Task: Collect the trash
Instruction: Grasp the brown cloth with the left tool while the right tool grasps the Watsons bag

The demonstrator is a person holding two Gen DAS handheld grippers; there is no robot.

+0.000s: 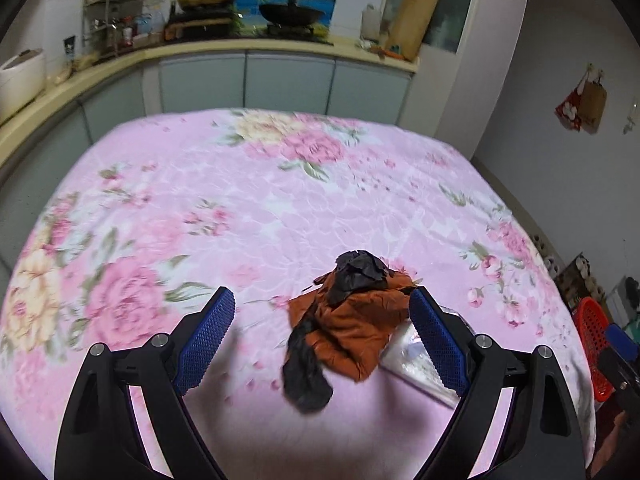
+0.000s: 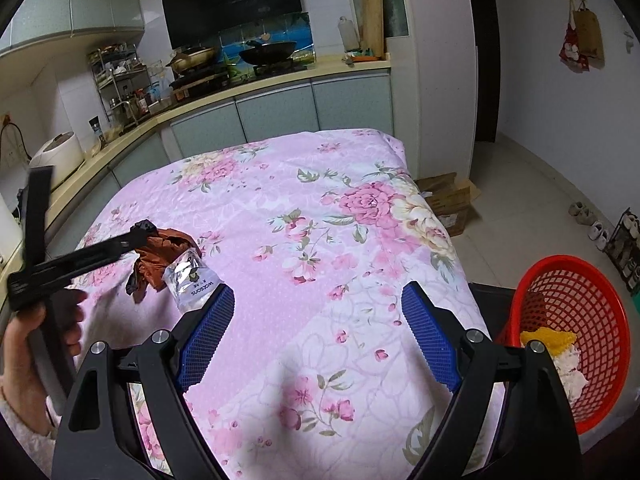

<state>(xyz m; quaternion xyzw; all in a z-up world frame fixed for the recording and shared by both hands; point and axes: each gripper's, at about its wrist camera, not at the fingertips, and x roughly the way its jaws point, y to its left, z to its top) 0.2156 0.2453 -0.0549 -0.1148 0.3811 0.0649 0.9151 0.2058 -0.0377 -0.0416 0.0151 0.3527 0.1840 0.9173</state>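
Readable text, one item: the word "watsons", printed in dark letters and seen upside down, on the clear crinkled plastic packet (image 2: 191, 280) lying just beside the crumpled rust-brown and black wrapper (image 2: 162, 254). Smaller marks above it are illegible.

- Brown wrapper (image 1: 352, 320): a crumpled rust-brown sheet, lying flat-ish on the pink floral cloth.
- Black scrap (image 1: 306, 376): crinkled dark plastic, draped over the brown wrapper, with one bunch on top and a tail trailing off its near edge.
- Clear packet (image 2: 192, 280): shiny, see-through, printed with lettering, touching the wrapper's side.
- Basket (image 2: 600, 280): red plastic mesh, beside the cloth's edge, holding yellow and white crumpled bits.
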